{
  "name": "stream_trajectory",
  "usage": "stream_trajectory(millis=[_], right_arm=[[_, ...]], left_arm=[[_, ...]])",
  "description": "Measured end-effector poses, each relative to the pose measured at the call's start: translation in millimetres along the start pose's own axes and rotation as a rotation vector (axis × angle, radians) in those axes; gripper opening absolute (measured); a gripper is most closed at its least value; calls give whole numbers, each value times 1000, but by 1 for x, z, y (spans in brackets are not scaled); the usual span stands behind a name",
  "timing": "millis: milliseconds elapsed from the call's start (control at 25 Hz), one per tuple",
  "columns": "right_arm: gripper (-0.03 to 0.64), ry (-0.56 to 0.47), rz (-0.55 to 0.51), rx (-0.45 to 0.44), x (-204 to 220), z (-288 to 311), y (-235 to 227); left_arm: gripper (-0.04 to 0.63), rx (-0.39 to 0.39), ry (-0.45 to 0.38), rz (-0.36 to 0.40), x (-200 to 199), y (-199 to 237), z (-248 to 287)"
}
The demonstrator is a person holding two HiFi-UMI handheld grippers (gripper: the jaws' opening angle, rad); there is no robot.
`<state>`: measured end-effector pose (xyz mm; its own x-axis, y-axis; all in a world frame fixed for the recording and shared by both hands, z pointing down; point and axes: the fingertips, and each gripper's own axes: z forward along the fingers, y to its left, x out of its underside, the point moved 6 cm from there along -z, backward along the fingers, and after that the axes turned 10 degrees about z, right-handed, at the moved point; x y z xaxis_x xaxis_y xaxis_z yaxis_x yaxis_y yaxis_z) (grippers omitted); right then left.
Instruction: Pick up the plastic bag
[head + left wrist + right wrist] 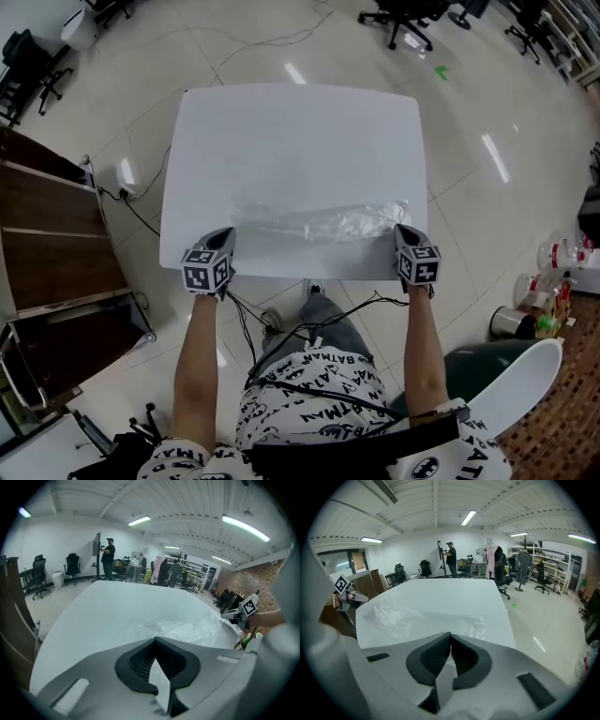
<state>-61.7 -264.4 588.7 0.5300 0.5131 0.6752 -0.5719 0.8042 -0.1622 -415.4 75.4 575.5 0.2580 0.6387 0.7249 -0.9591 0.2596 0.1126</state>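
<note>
A: Re left tongs (154,640): open or closed?
B: Closed, tip to tip. Nothing plainly pinched in btwn; can't rule out a sliver of film.
A: And right tongs (450,636)?
B: Same. Pressed together, no clear catch. Parked at the near R corner of the counter (291,141), angled down and fwd. L one likewise at the near L corner.
A: Location of the plastic bag (323,223)?
B: Flat on the counter, close to the near edge. Clear, crumpled, not lifted yet. Stretched crosswise, long axis L-to-R, filling the gap btwn both tongs.
A: Direction from each?
B: From the L one: ahead and to the R, w/ the bag's L end just beside the tips. From the R one: ahead and to the L, w/ the R end right at the tips. Maybe touching, can't tell.
A: Nearer side?
B: Prob. the R, by a hair. Thicker crumple also toward that end.
A: So, next move?
B: Only a guess: open up, slide inward along that axis onto an end, clamp, raise. Prob. better w/ both ends at once; otherwise limp film sagging off the free side.
</note>
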Motion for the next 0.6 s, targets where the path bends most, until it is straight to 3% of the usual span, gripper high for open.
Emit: stream_trajectory(millis=[200, 360, 520, 600], right_arm=[[14, 40, 25, 18, 19, 8, -3], [14, 36, 51, 20, 17, 11, -4], [14, 37, 61, 29, 15, 9, -6], [14, 10, 62, 23, 8, 3, -2]], left_arm=[[6, 11, 132, 9, 55, -8, -2], [5, -18, 125, 0, 54, 7, 4], [6, 5, 134, -3, 43, 8, 13], [6, 5, 92, -23, 36, 6, 6]])
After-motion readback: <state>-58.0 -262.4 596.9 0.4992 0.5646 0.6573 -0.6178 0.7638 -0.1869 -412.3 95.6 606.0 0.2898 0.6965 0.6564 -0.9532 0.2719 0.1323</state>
